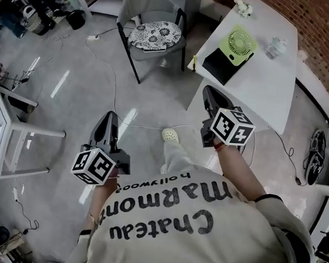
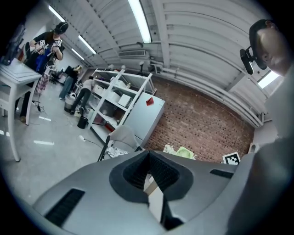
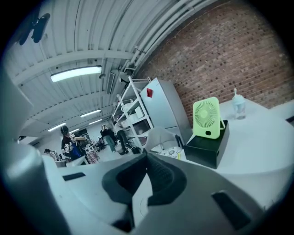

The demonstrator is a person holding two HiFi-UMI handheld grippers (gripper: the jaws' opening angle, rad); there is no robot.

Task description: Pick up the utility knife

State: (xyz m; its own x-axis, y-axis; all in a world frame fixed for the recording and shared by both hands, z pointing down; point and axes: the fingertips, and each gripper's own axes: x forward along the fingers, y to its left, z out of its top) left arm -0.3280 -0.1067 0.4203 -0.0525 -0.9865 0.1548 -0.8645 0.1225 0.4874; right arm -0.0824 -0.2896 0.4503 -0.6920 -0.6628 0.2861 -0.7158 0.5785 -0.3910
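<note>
Two grey claws hang in front of the person's body over the pale floor, both empty and pinched fully together. The left claw (image 1: 110,115) points toward a grey chair with a patterned seat cushion (image 1: 155,34), and the right claw (image 1: 210,92) toward the near end of the white rectangular tabletop (image 1: 268,87). They seem carried in a resting pose, since no reach has yet begun.

No utility knife is plainly identifiable. The likeliest candidate is a small yellow object (image 1: 193,62) at the tabletop's near corner, just beside the black box (image 1: 222,67) carrying a light-green round fan (image 1: 241,43), though it is too small to be sure. That spot lies ahead of the right claw and well apart from it, farther still from the left. Judging by this, the right claw must spread before closing in.
</note>
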